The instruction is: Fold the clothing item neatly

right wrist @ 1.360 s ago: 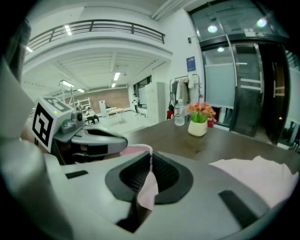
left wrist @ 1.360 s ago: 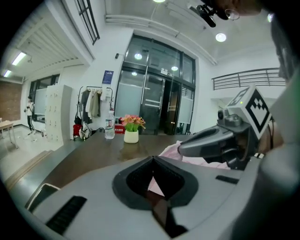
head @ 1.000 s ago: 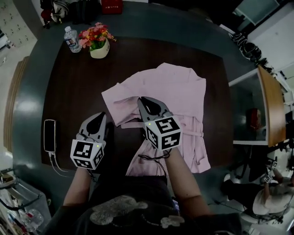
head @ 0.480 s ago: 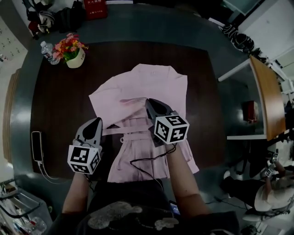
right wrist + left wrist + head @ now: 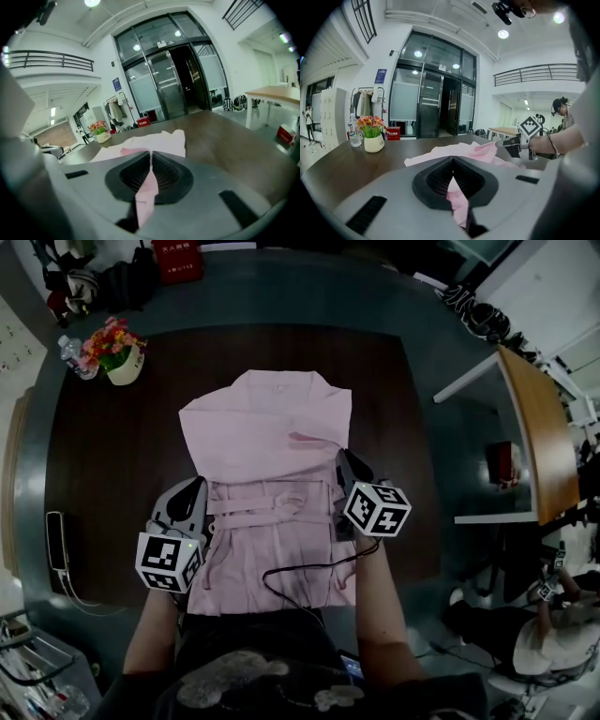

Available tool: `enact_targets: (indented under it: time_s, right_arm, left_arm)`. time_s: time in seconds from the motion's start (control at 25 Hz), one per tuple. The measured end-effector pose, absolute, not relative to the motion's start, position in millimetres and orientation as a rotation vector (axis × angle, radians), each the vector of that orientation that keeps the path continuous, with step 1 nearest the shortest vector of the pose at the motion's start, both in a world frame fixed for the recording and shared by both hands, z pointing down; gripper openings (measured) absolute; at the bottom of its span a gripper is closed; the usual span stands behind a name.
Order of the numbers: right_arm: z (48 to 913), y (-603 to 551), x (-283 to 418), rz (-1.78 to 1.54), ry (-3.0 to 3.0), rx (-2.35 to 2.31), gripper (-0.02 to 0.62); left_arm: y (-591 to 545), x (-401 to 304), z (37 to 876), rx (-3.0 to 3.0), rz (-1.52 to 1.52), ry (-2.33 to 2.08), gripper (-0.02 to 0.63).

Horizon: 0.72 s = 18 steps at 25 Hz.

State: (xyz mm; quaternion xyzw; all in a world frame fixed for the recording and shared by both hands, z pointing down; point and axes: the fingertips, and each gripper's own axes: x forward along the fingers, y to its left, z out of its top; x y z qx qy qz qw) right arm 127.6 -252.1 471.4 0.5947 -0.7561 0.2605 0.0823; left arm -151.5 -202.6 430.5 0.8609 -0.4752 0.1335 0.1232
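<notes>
Pink garment (image 5: 267, 423), thin soft cloth with a tie belt, lies flat in a rough rectangle on the dark wood table (image 5: 112, 465). Left gripper (image 5: 192, 488): jaws pinched on its left edge. Right gripper (image 5: 349, 463): jaws pinched on its right edge.

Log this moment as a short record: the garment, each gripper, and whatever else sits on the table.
garment: pink garment, lying on the dark table, collar at the far end, belt across the waist
left gripper: shut on pink garment, at its left edge by the belt
right gripper: shut on pink garment, at its right edge
far left corner: flower pot, water bottle
near left edge: phone with a cable
</notes>
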Motion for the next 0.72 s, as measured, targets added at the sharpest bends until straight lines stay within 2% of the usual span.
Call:
enact_targets:
  time_s: [0.32,0.44,0.56,0.72]
  right_arm:
    - [518,-224,160,0.829,-2.105,1.809,0.011]
    - [491,-226,153,0.558,-2.1,1.758,0.064]
    - [470,-242,115,0.319,-2.135,1.578,0.089]
    - [496,-253,67,0.052,-2.017,1.261,0.121]
  left_arm:
    - [-202,-127,438,2.523,0.423,-1.364,0.009]
    - [-205,-126,442,2.514,0.445,-1.373,0.009]
    - [-215,-130,453,2.49,0.478,-1.39,0.009]
    - [-221,-134,467,2.454,0.509,-1.417,0.009]
